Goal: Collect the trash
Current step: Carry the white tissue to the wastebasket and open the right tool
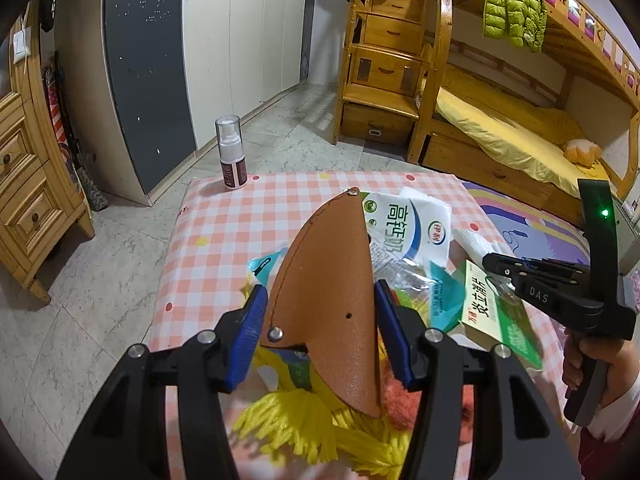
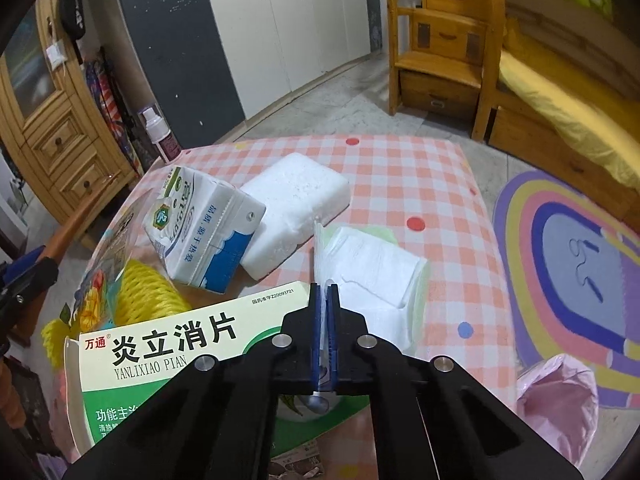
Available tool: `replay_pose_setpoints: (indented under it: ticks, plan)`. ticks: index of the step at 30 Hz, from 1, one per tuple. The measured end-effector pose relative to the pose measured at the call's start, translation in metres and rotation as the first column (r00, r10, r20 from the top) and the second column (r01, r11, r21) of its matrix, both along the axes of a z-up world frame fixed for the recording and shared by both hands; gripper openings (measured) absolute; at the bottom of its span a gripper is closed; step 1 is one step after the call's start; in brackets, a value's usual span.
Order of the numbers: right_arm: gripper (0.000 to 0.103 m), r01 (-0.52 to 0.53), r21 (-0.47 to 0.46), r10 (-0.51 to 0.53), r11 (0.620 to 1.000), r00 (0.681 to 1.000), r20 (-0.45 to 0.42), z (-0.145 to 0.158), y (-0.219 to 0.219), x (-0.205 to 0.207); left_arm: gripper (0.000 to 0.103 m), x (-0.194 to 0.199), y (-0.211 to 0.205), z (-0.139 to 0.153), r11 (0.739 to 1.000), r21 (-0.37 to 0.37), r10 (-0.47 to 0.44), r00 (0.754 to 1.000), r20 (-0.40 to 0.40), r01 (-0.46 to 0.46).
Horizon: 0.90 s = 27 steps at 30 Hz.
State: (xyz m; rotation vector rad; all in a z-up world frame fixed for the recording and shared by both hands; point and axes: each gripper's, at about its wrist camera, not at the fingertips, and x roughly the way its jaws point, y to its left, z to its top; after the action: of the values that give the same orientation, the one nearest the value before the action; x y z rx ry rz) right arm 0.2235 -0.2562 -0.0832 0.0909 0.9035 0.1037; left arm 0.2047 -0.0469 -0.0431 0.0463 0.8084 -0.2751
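One desk [image 1: 224, 216] with a pink checked cloth carries the litter: one milk carton [image 2: 204, 232], one white foam block [image 2: 296, 200], one medicine box [image 2: 168, 348], one yellow net sleeve [image 2: 148, 296], a small stack of tissues [image 2: 376, 268] and one spray bottle [image 1: 231, 152] standing upright at the far left corner. One pink bag [image 2: 556, 400] sits on the floor to the right of the desk, its mouth open upward.

The left gripper [image 1: 320, 320] has its blue pads on either side of one brown leather pouch [image 1: 328, 288]; the pads look close against the pouch's edges, but contact is not certain. The pouch's long axis runs away from the camera, with its pointed tip toward the carton and its broad end near the gripper.

The right gripper [image 2: 325, 300] is closed, pinching a thin clear wrapper [image 2: 318, 240] that stands up between the pads. It hovers over the medicine box, which lies flat with its long axis across the view. The carton lies on its side against the foam block.
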Motion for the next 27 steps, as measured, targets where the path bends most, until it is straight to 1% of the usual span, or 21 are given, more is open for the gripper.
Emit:
replay_pose_setpoints:
  ticks: [2,5,7,9,11,14,19,22,24,27]
  plan:
    - [0.002,0.005,-0.034,-0.003,0.999,0.998,0.062,0.018,0.001,-0.009,0.053,-0.008,0.003,0.011,1.000,-0.001,0.002,1.000,0.025,-0.002]
    - [0.002,0.017,-0.035,-0.010,0.999,0.984,0.180,0.060,-0.003,-0.033,0.053,-0.022,0.002,0.031,1.000,-0.009,-0.006,0.997,0.071,0.007]
    - [0.002,0.018,-0.024,-0.012,1.000,0.970,0.241,0.085,-0.009,-0.052,0.053,-0.036,-0.001,0.047,0.999,-0.021,-0.023,0.994,0.104,0.025]
    - [0.002,0.022,-0.006,-0.019,1.000,0.959,0.283,0.106,-0.016,-0.073,0.053,-0.047,-0.004,0.056,0.999,-0.028,-0.039,0.991,0.124,0.043]
    - [0.002,0.042,0.007,-0.042,0.999,0.951,0.306,0.118,-0.024,-0.095,0.053,-0.060,-0.012,0.064,0.996,-0.044,-0.067,0.988,0.136,0.074]
    - [0.002,0.067,0.000,-0.063,0.998,0.949,0.309,0.120,-0.028,-0.125,0.053,-0.083,-0.029,0.065,0.990,-0.063,-0.120,0.984,0.135,0.129]
    - [0.002,0.100,0.005,-0.097,0.995,0.955,0.281,0.103,-0.037,-0.172,0.053,-0.120,-0.064,0.049,0.972,-0.057,-0.222,0.969,0.113,0.229]
    - [0.002,0.141,0.011,-0.139,0.990,0.953,0.268,0.093,-0.048,-0.197,0.053,-0.136,-0.088,0.034,0.955,-0.050,-0.289,0.954,0.084,0.294]
    - [0.002,0.177,0.019,-0.176,0.984,0.950,0.259,0.087,-0.058,-0.213,0.053,-0.147,-0.108,0.023,0.939,-0.042,-0.339,0.939,0.065,0.342]
    - [0.002,0.235,0.034,-0.236,0.971,0.941,0.243,0.076,-0.077,-0.235,0.053,-0.159,-0.129,0.012,0.922,-0.027,-0.384,0.922,0.050,0.386]
